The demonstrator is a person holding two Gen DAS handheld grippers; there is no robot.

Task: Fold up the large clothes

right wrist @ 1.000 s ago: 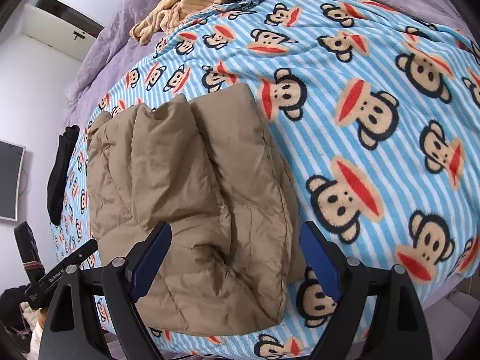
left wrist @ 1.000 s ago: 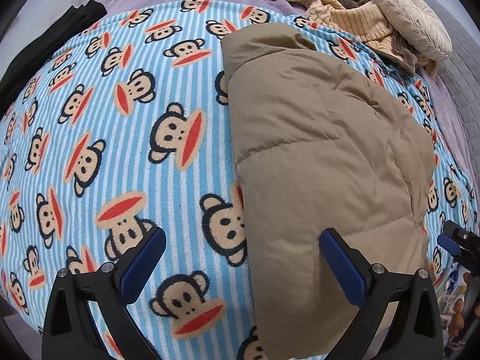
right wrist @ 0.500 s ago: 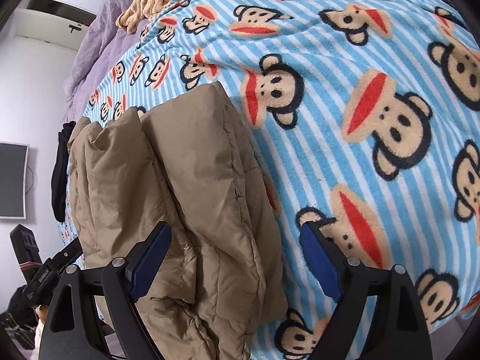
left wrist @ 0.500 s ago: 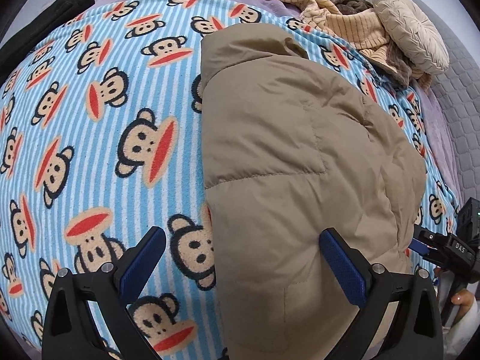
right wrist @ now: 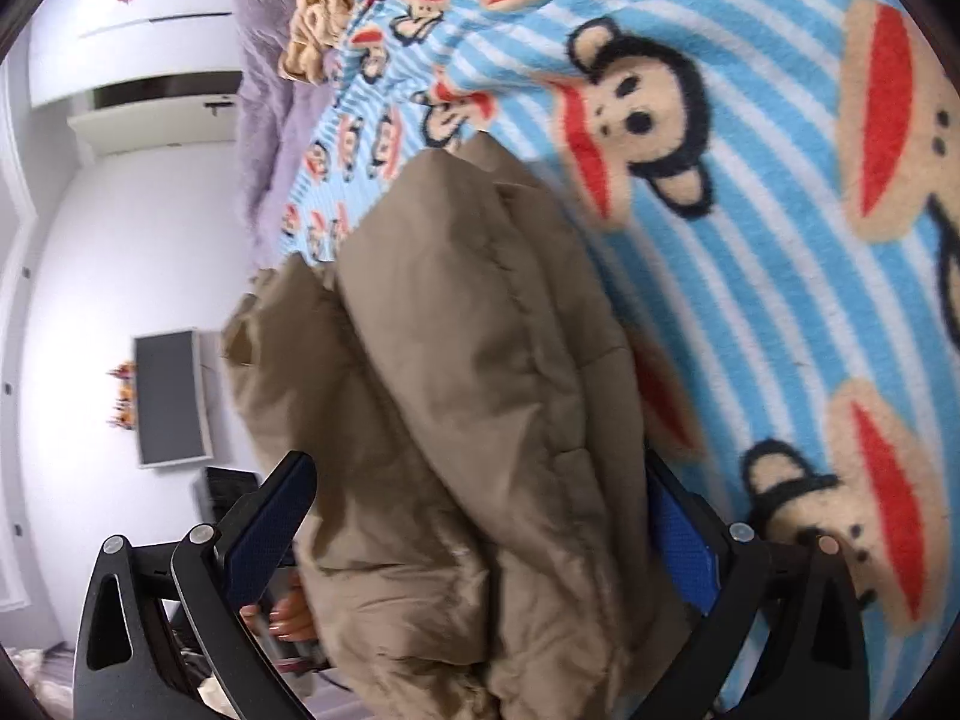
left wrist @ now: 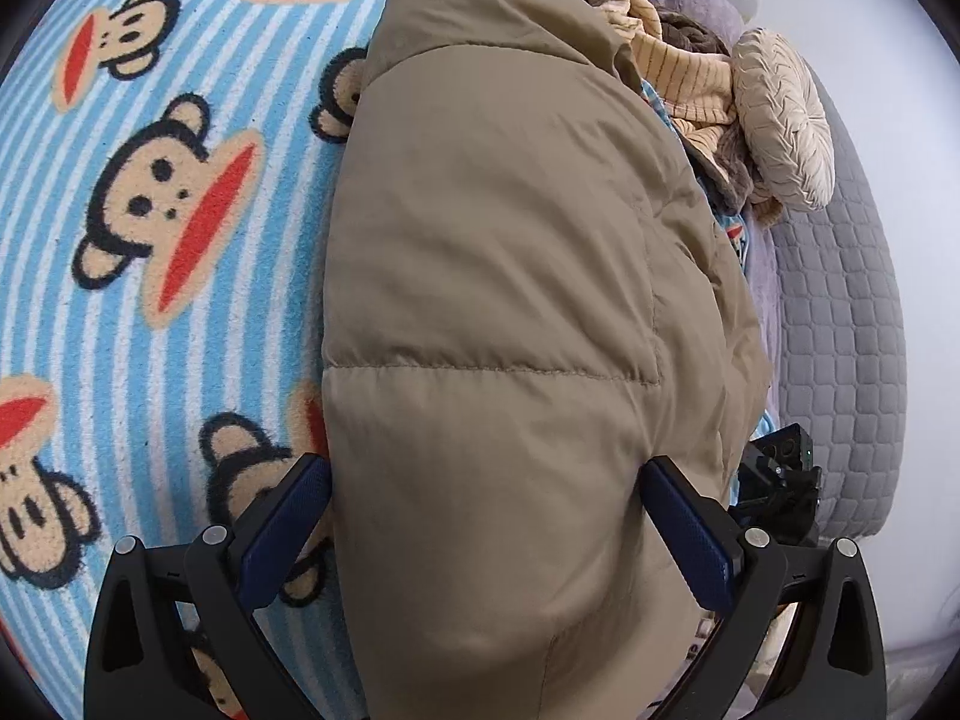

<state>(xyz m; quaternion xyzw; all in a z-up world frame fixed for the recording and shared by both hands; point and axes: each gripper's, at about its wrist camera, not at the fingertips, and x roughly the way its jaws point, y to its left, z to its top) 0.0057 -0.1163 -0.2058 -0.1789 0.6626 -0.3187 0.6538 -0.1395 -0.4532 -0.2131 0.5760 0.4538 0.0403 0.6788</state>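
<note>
Jacket: a tan padded jacket [left wrist: 498, 312] lies folded lengthwise on the blanket, with its collar at the far end and its near end between the fingers of both grippers. In the right wrist view the jacket [right wrist: 456, 396] shows several stacked layers.
Left gripper: the left gripper [left wrist: 486, 534] has its two blue-padded fingers spread wide, one at each side of the near part of the jacket. The left pad [left wrist: 282, 531] sits at the jacket's left edge over the blanket; the right pad [left wrist: 690, 540] is at the jacket's right side. I cannot tell if the pads touch the cloth.
Right gripper: the right gripper [right wrist: 474, 540] is also spread wide around the thick folded end. Its right finger [right wrist: 678, 546] is partly hidden behind the cloth.
Blanket: a blue-and-white striped blanket [left wrist: 180, 252] with monkey faces covers the bed under the jacket.
Far end of bed: a yellow striped garment [left wrist: 678, 60] and a round cream cushion [left wrist: 783, 120] lie beyond the collar.
Room: a dark screen [right wrist: 171, 396] hangs on the white wall.
Person: some fingertips [right wrist: 288, 618] show below the jacket, blurred.
</note>
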